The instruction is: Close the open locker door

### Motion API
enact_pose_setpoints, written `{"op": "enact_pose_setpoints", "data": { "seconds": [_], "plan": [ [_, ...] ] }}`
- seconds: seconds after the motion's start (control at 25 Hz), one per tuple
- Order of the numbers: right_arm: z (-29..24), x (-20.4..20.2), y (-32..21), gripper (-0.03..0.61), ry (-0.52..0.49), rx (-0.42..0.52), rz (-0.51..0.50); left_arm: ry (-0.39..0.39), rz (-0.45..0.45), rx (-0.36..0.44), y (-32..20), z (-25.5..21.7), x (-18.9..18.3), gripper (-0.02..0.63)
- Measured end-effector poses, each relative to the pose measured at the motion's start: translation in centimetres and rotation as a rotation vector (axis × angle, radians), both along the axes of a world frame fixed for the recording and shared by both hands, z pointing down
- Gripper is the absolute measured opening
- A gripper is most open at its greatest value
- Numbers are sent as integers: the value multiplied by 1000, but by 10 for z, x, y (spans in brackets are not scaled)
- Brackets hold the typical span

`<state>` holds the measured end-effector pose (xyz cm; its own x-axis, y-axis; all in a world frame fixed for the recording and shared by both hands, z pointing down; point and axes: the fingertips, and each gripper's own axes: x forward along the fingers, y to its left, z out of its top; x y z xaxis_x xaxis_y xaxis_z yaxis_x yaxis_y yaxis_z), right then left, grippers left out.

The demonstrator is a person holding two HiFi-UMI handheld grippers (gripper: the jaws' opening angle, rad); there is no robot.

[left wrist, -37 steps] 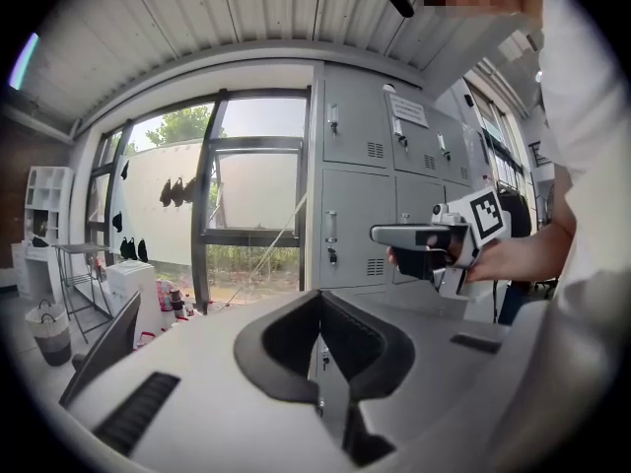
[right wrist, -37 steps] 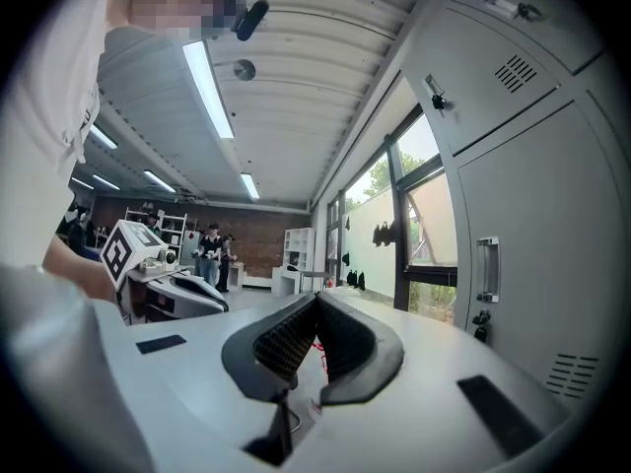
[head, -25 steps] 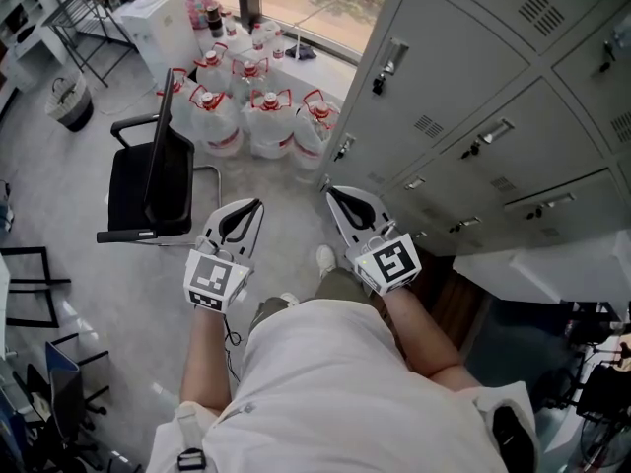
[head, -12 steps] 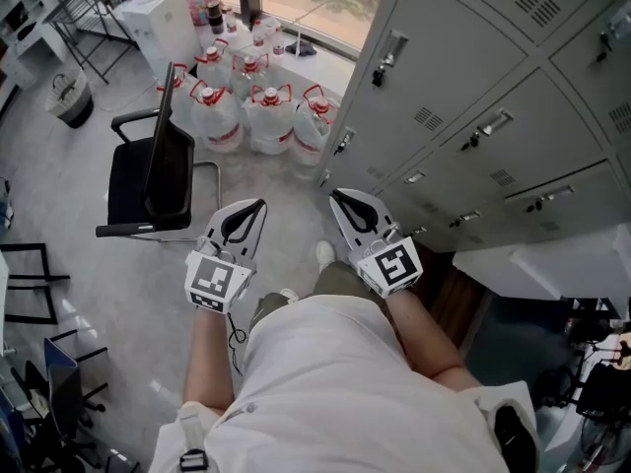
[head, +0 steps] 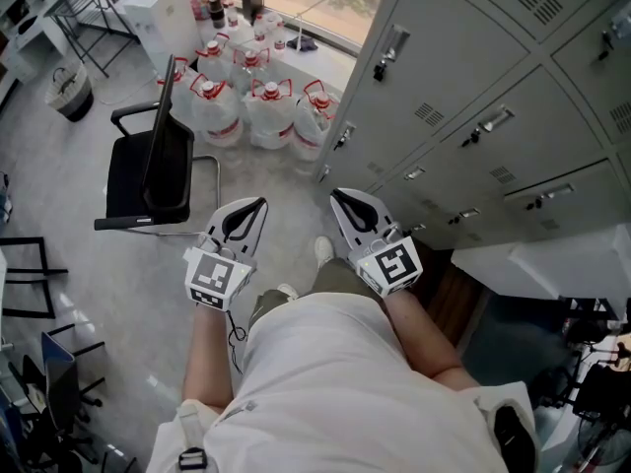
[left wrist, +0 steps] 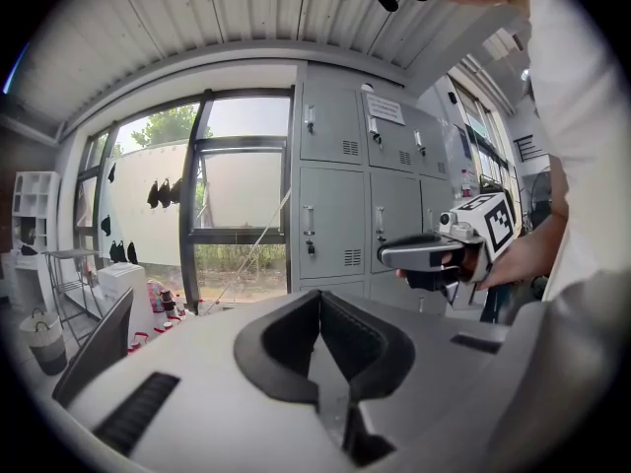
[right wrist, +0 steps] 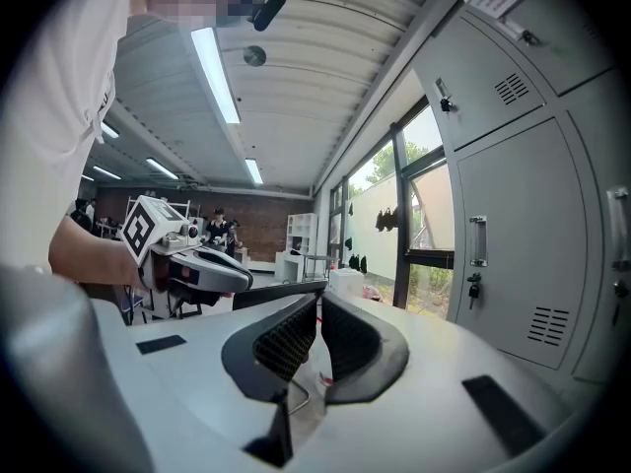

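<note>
A bank of grey lockers [head: 463,57] runs along the right of the head view, its visible doors shut, with handles and vents. Low at the right a pale door panel [head: 542,264] stands out from the bank, beside a dark brown opening [head: 455,308]. My left gripper [head: 258,205] and right gripper [head: 336,194] are held side by side in front of the body, both shut with nothing between the pads. They point past the lockers' near end, apart from every door. The locker fronts [left wrist: 330,215] show in the left gripper view, and one door [right wrist: 523,254] in the right gripper view.
A black chair [head: 148,175] stands on the floor at the left. Several large water bottles [head: 256,106] cluster by the window ahead. A white cabinet [head: 158,13] and a waste bin [head: 71,92] sit at the far left. Dark gear [head: 592,382] lies at the lower right.
The right gripper has drifted slightly to the right and down in the picture. The left gripper has stayed put. Both stay shut.
</note>
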<state>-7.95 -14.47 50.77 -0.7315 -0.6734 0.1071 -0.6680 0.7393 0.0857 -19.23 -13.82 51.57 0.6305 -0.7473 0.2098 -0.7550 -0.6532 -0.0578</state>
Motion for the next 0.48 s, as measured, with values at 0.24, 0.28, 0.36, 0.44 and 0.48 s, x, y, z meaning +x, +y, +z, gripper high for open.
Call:
{"op": "enact_pose_setpoints", "data": {
  "seconds": [0.24, 0.28, 0.36, 0.44, 0.48],
  "plan": [
    [5, 9, 3, 11, -21, -21, 24, -4, 32, -9, -1, 0, 8, 2],
    [5, 10, 3, 11, -21, -23, 25, -4, 37, -11, -1, 0, 10, 2],
    [6, 15, 3, 11, -16, -24, 29, -2, 45, -17, -2, 1, 16, 2],
    [6, 20, 1, 11, -13, -20, 36, 0, 58, -19, -3, 1, 24, 2],
    [5, 23, 0, 11, -13, -17, 41, 2, 65, -20, -4, 1, 28, 2]
  ]
}}
